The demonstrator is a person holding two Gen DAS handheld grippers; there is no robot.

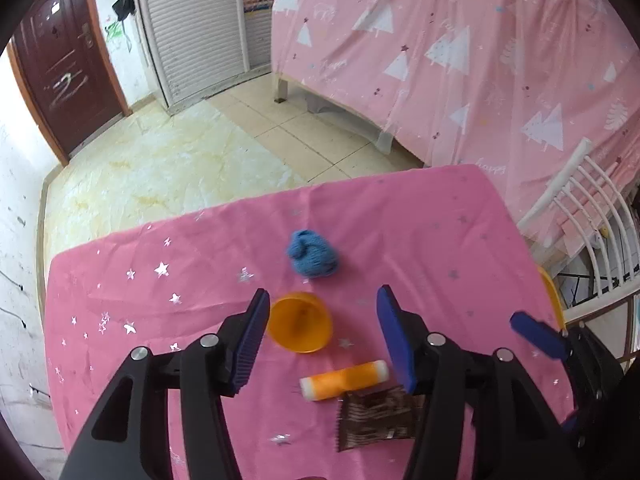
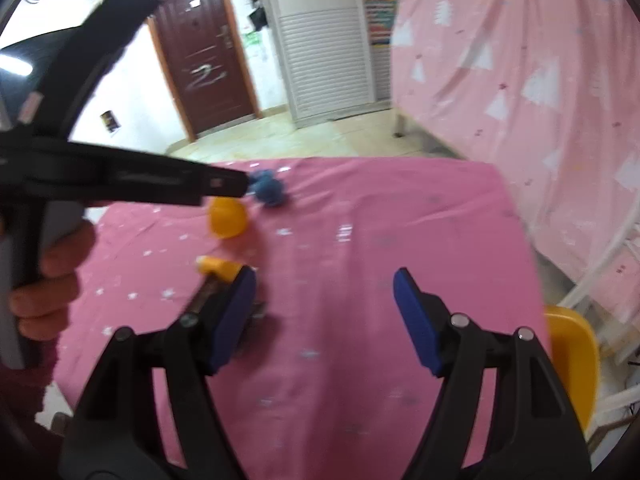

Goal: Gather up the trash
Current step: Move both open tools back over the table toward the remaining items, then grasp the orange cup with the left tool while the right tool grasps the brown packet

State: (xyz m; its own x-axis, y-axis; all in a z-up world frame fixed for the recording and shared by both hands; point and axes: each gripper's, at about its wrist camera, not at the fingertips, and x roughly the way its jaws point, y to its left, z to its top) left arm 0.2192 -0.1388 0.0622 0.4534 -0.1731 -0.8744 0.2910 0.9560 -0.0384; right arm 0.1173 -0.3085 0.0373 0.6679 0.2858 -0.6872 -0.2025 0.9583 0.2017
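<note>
Orange cup (image 1: 300,326) sits between the left gripper (image 1: 322,336)'s wide jaws; right gripper (image 2: 325,320), empty, gapes farther off.

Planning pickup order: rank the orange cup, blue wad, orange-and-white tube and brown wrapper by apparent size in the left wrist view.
1. Brown wrapper, nearest the camera, so unsure.
2. Orange cup, close to it.
3. Orange-and-white tube.
4. Blue wad, farthest, roughly matching the tube.

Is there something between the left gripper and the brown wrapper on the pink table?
Nothing visible blocks it. The left gripper is open above the table; the brown wrapper lies uncovered below its jaws, touching the orange tube, beside the orange cup.
</note>
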